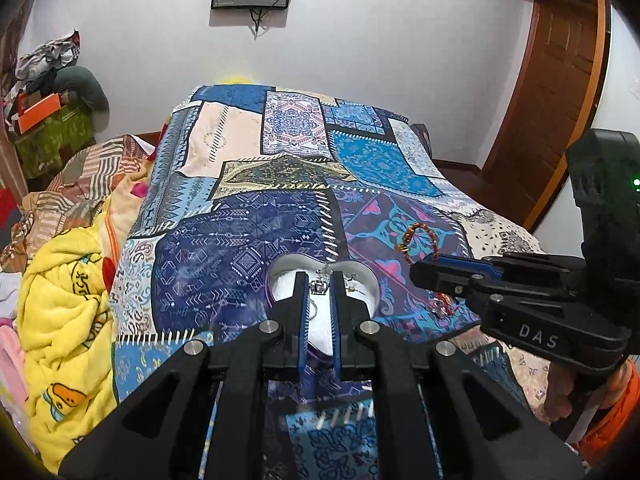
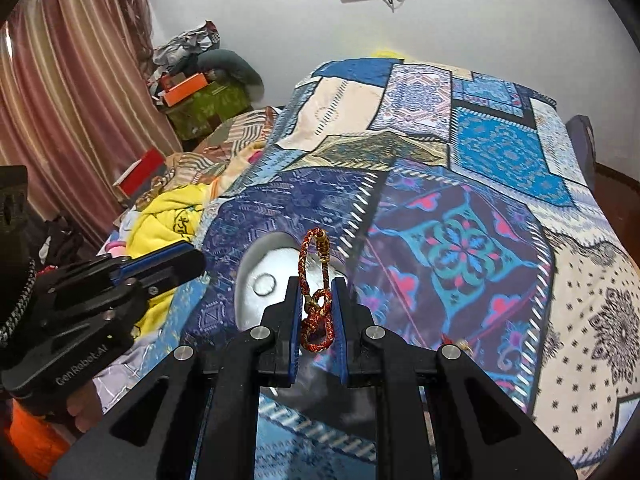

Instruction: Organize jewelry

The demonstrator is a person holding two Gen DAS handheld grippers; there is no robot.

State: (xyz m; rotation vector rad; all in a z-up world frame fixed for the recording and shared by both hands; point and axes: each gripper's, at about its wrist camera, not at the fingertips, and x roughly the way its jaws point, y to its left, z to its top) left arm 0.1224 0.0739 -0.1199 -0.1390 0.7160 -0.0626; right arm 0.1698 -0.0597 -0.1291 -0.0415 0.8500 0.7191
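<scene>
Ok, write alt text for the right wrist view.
The right claw pinches a red and gold braided cord bracelet above a white heart-shaped jewelry box on a blue patchwork bedspread. The left claw, shut, reaches in from the left.

The hand-held gripper (image 1: 320,280) hides the middle of the white dish (image 1: 362,284); the small silver piece (image 1: 319,286) between its fingers is too small to identify.
</scene>
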